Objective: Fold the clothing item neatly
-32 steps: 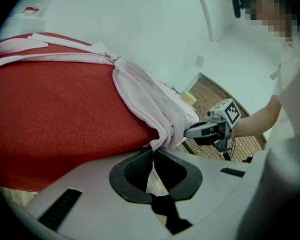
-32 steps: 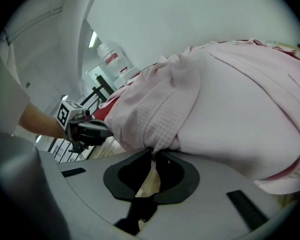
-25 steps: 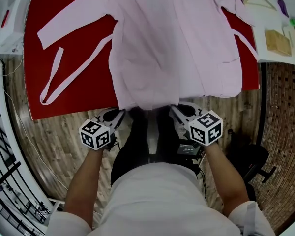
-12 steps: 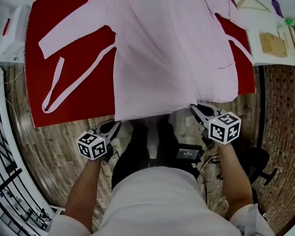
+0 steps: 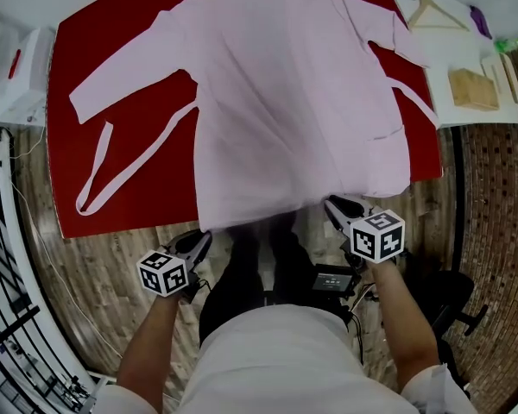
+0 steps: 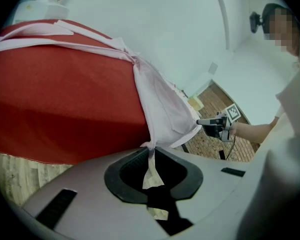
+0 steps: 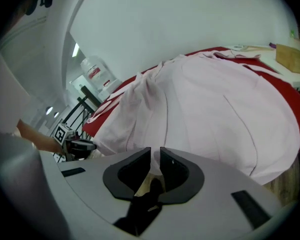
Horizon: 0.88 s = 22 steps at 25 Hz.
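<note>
Grippers are sitting wider apart along the hem than a second ago, and the right gripper (image 5: 335, 205) has gone outward toward the robe's corner. Left gripper (image 5: 198, 241) is clamping a pinch of hem, jaws closed on cloth; the right one is doing the same. Pink robe (image 5: 293, 102) is lying spread on the red cover (image 5: 129, 179), hem hanging off the near edge over the person's legs (image 5: 242, 270). Belt (image 5: 121, 166) is looping across the cover at left. Far sleeve is reaching the white side table (image 5: 466, 110), by the wooden hanger (image 5: 432, 11) and brown board (image 5: 472, 89).
</note>
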Each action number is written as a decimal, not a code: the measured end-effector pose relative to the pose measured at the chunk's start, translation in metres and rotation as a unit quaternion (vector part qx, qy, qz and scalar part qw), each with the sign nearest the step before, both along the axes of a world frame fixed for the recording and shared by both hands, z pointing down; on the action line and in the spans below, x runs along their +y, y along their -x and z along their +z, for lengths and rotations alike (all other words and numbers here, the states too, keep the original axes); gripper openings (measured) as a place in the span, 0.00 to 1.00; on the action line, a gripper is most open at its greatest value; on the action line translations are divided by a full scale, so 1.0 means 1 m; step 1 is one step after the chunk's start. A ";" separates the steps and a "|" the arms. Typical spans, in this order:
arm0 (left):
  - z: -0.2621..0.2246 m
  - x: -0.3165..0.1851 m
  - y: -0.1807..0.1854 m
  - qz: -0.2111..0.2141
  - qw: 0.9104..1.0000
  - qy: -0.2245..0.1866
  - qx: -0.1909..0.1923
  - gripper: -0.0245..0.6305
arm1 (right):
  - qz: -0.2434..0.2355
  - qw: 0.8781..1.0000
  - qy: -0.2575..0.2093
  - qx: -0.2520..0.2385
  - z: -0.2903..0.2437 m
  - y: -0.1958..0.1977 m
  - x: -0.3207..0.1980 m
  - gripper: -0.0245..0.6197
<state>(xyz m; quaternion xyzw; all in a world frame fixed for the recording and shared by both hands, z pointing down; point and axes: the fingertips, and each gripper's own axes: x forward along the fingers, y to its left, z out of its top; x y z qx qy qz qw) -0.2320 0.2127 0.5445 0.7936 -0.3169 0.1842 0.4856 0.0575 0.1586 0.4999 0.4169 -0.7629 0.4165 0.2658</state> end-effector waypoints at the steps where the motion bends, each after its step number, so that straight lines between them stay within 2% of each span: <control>1: -0.003 0.000 0.000 0.000 1.000 -0.003 -0.002 0.08 | -0.008 1.000 -0.010 0.001 -0.006 -0.001 -0.003 0.12; 2: -0.007 0.000 -0.001 -0.001 1.000 -0.007 -0.004 0.13 | -0.016 1.000 -0.020 0.000 -0.011 -0.003 -0.006 0.18; 5: -0.021 0.000 -0.004 -0.007 1.000 -0.019 -0.009 0.20 | -0.037 0.998 -0.046 -0.003 -0.029 -0.009 -0.017 0.19; 11: -0.064 -0.026 -0.009 -0.045 0.995 -0.083 -0.026 0.20 | -0.062 0.993 -0.096 -0.032 -0.060 -0.006 -0.067 0.19; 14: -0.089 -0.054 -0.015 -0.049 0.990 -0.124 -0.037 0.20 | -0.069 0.991 -0.108 -0.048 -0.066 0.004 -0.093 0.19; 18: -0.117 -0.098 -0.028 -0.020 0.983 -0.175 -0.048 0.20 | -0.082 0.989 -0.110 -0.053 -0.064 0.019 -0.115 0.19; 22: -0.134 -0.152 -0.038 0.046 0.973 -0.216 -0.067 0.20 | -0.085 0.990 -0.099 -0.049 -0.055 0.031 -0.124 0.19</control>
